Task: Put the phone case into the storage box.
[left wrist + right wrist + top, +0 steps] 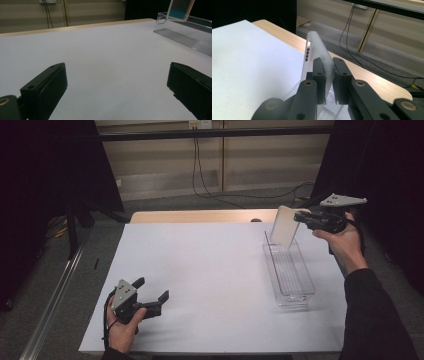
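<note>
High view: right tool [302,217] clamped on phone case [285,226] above clear tray [290,270]; left tool [151,290] wide open, empty.

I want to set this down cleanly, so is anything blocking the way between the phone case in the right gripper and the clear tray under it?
Nothing visible does. The right gripper holds the phone case tilted just above the far end of the clear tray, which looks empty.
</note>
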A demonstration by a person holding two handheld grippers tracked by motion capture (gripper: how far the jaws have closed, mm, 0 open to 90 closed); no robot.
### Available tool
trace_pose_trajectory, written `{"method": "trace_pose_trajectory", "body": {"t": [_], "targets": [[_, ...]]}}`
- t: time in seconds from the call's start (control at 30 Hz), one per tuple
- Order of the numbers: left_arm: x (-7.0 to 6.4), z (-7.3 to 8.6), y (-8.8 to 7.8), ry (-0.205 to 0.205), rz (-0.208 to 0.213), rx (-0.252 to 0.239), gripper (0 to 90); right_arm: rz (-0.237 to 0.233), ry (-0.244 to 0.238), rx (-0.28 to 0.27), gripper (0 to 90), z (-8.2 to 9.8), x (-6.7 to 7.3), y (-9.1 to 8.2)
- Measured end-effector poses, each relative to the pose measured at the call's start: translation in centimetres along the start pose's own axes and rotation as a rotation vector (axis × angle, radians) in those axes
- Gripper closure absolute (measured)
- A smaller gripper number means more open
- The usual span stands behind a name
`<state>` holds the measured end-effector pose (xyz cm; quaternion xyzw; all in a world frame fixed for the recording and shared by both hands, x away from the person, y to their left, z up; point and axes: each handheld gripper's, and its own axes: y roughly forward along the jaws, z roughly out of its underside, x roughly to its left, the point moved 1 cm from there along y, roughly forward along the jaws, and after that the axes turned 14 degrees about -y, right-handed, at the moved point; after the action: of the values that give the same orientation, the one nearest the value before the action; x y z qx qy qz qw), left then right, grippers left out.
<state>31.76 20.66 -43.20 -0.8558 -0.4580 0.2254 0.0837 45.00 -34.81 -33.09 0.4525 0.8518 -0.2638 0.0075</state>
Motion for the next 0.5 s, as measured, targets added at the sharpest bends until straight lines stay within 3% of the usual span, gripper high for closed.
{"method": "trace_pose_trajectory", "body": {"t": [0.2, 0.5], "targets": [[0.4, 0.0, 0.0, -0.015, -0.013, -0.006, 2.8, -0.011, -0.027, 0.015, 81.1, 0.7, -0.1, 0.8], [0.5, 0.1, 0.0, -0.007, -0.016, 0.008, 2.8, -0.007, -0.031, 0.033, 81.1, 1.3, -0.2, 2.2]]}}
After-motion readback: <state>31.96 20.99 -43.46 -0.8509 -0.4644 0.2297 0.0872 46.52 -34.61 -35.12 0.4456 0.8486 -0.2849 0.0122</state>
